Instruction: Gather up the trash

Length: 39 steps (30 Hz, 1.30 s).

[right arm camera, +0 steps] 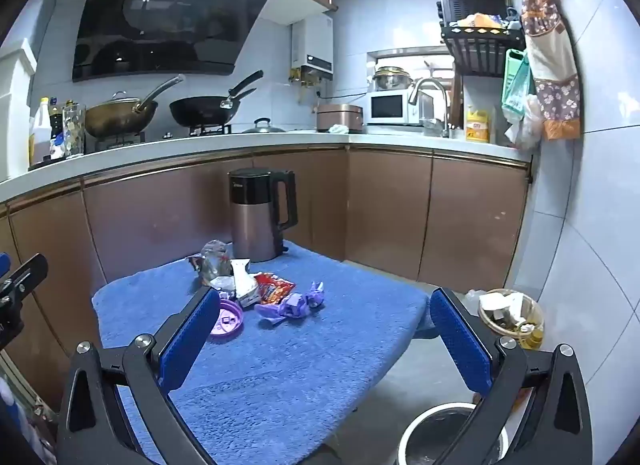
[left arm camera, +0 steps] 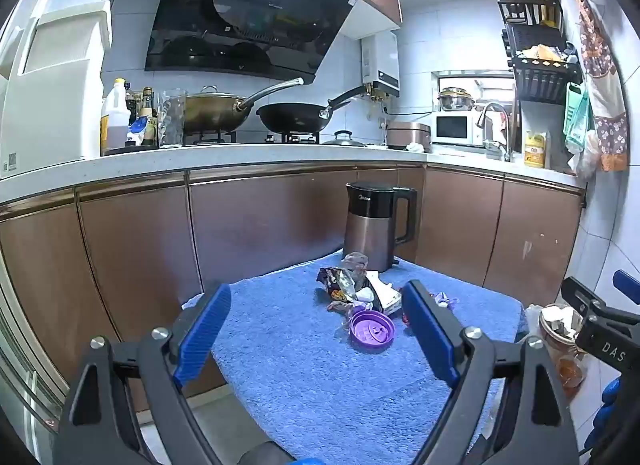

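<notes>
Kitchen cabinets in copper brown ran behind a low desk (right arm camera: 280, 385) covered in blue towelling, where a heap of litter lay waiting beside a steel kettle (right arm camera: 260, 221). Both grippers hung above the near edge of the cloth, each with its jaws released and nothing between the blue pads.

Seen from the left wrist, the left gripper (left arm camera: 316, 329) framed the trash pile (left arm camera: 356, 285) at frame centre: crumpled snack wrappers, a white scrap of paper and a purple lid (left arm camera: 372, 329) lying flat at the front of the heap. The lid sat almost dead ahead between the jaws, a little toward the right pad, the wrappers stacked just behind it toward the kettle.

From the right wrist, the same heap fell left of centre. A red wrapper (right arm camera: 274, 289) and a purple wrapper (right arm camera: 294, 305), its long axis running roughly left to right across the frame, lay nearest the right gripper (right arm camera: 324, 335), while the lid was partly hidden behind that gripper's left pad.

A wastebasket (right arm camera: 510, 317), already holding scraps, stood off the desk's right edge at the right of the frame, with a round steel bin (right arm camera: 440, 437) at lower right. By that layout the left gripper looked better lined up on the lid, the right on the purple wrapper and nearer the basket.
</notes>
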Each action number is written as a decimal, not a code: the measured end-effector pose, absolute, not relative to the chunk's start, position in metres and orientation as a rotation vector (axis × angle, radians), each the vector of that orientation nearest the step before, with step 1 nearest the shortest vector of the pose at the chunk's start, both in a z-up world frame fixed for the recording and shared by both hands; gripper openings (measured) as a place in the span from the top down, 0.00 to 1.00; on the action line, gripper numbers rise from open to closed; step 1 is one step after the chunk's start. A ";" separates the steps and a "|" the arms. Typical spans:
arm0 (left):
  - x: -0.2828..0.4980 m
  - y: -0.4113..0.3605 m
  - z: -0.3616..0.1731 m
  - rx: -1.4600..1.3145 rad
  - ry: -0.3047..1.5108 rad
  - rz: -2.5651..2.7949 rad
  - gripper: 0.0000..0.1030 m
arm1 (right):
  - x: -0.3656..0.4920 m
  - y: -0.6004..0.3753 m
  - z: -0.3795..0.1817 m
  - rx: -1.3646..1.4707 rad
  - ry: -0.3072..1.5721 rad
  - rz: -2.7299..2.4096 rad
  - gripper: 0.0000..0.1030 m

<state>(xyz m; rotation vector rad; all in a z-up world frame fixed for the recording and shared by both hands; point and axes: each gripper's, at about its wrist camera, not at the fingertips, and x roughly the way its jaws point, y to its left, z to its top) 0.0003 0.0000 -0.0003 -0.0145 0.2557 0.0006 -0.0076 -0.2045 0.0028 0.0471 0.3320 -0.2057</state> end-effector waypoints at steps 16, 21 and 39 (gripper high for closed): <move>0.002 -0.005 0.000 -0.025 0.253 0.029 0.15 | -0.014 -0.239 0.015 0.054 0.344 -0.234 0.00; 0.000 -0.006 -0.001 -0.033 0.229 0.047 0.15 | -0.018 -0.232 0.009 0.038 0.324 -0.259 0.00; 0.000 -0.016 -0.005 0.013 0.234 -0.004 0.15 | -0.017 -0.226 0.002 0.022 0.319 -0.303 0.00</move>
